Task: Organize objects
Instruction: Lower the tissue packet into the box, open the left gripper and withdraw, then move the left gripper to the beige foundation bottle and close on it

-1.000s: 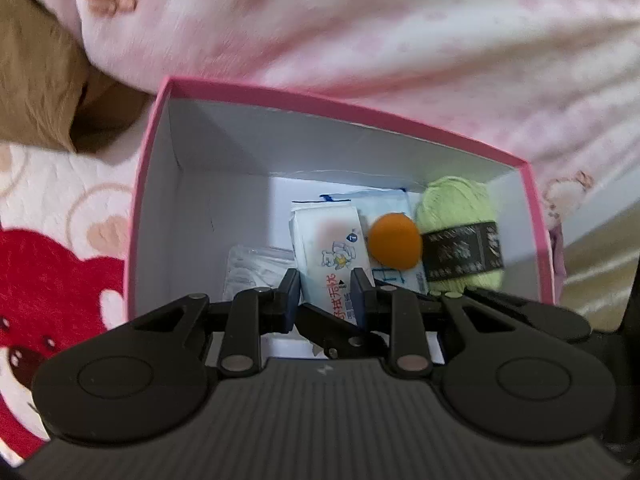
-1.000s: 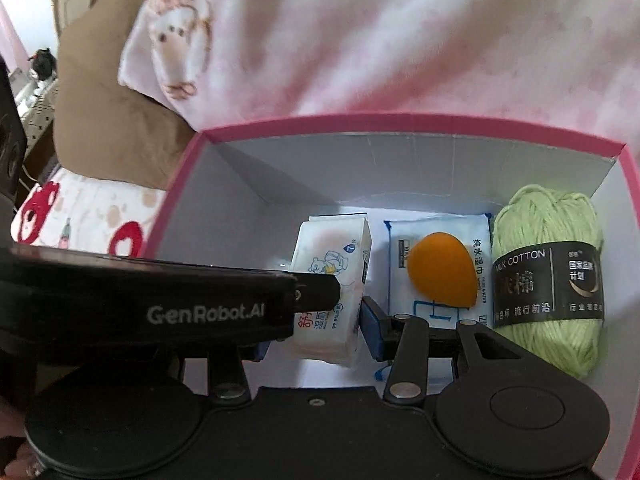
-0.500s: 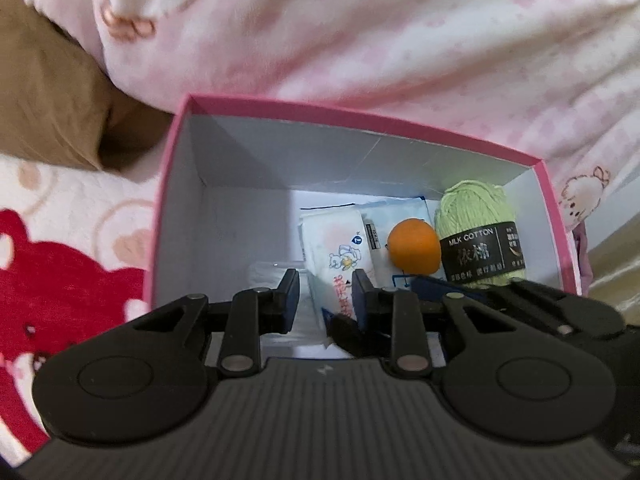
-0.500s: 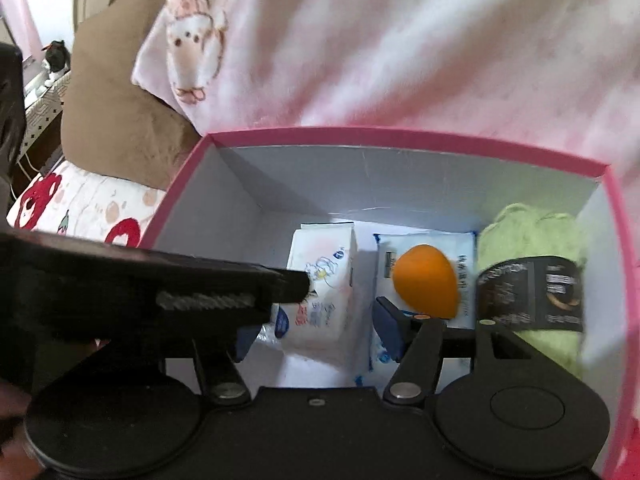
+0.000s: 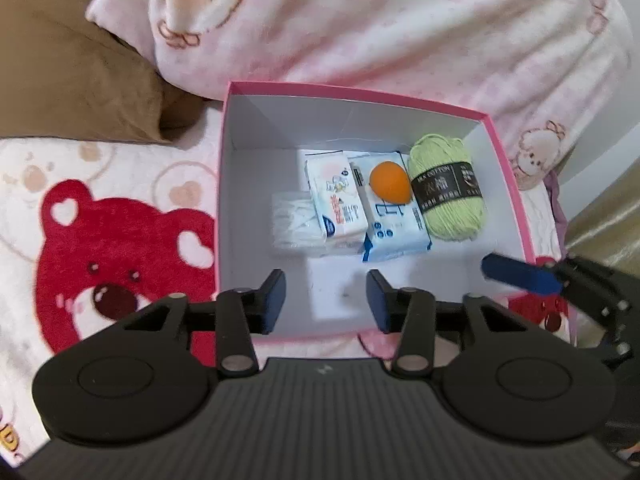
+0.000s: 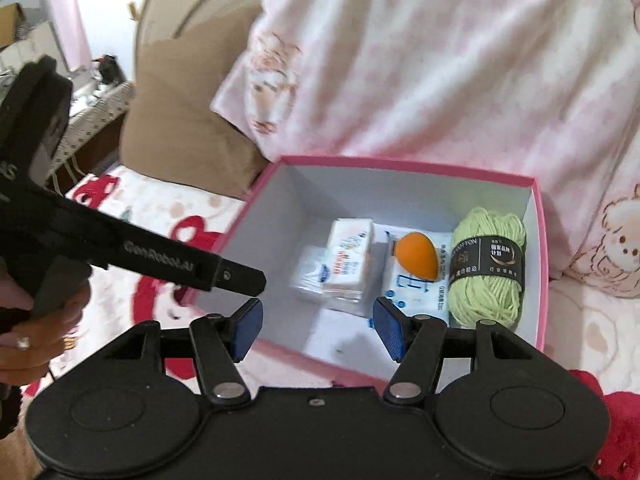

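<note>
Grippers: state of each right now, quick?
Left gripper: open, holding nothing, above the pink box.
Right gripper: open, holding nothing, at the box's near edge.

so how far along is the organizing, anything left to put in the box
Done: the pink box holds green yarn, an orange sponge resting on a blue wipes pack, a white tissue pack and a clear packet. In hand: nothing; the left gripper and right gripper are both open and empty at the box's near edge. Left: no loose items show on the bear blanket.
</note>
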